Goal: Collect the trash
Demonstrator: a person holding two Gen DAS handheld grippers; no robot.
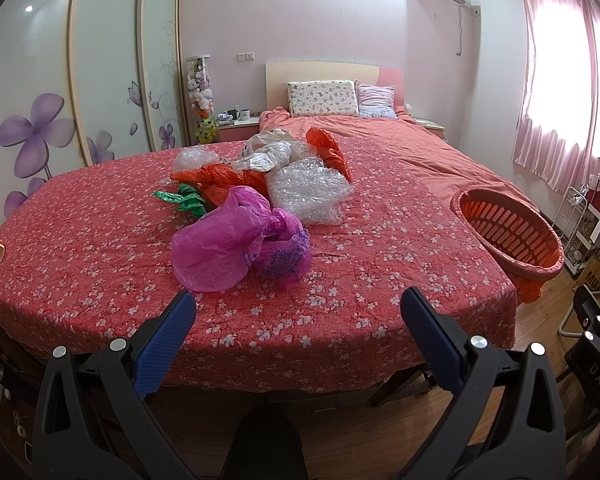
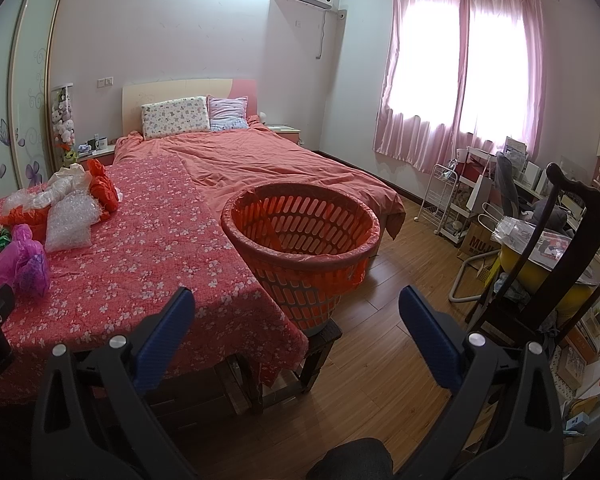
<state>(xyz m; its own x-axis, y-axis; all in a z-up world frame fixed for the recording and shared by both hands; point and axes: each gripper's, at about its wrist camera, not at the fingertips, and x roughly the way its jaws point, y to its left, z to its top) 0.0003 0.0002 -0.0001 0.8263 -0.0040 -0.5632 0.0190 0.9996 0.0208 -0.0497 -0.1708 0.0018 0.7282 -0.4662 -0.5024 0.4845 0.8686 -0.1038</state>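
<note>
Both grippers hang in the air at the near end of a desk (image 1: 100, 264) covered with a red flowered cloth, and neither holds anything. The left gripper (image 1: 298, 312) has its jaws spread wide, with only cloth and floor showing between the blue pads; it faces the trash heap from the desk's near edge, well apart from it. The right gripper (image 2: 296, 312) is likewise wide open and empty, pointed toward the basket (image 2: 300, 216) and the wooden floor beside it. The trash lies in a loose pile toward the middle of the desk. Nearest is a crumpled pink bag (image 1: 240, 244), with a green scrap (image 1: 182, 198) just behind it on the left. Beyond them, bubble wrap (image 1: 308, 188) lies against an orange bag (image 1: 224, 180), and clear plastic (image 1: 266, 152) sits on top at the back next to another orange bag (image 1: 328, 148). A small clear wad (image 1: 194, 158) lies at the pile's left. The basket, orange and slotted with a red liner folded over its rim, stands on a dark stool (image 2: 320, 344) at the desk's right corner, well apart from the pile; from the right wrist view nothing can be seen inside it but the liner. Behind the desk is a bed (image 2: 268, 160) with a salmon cover.
</note>
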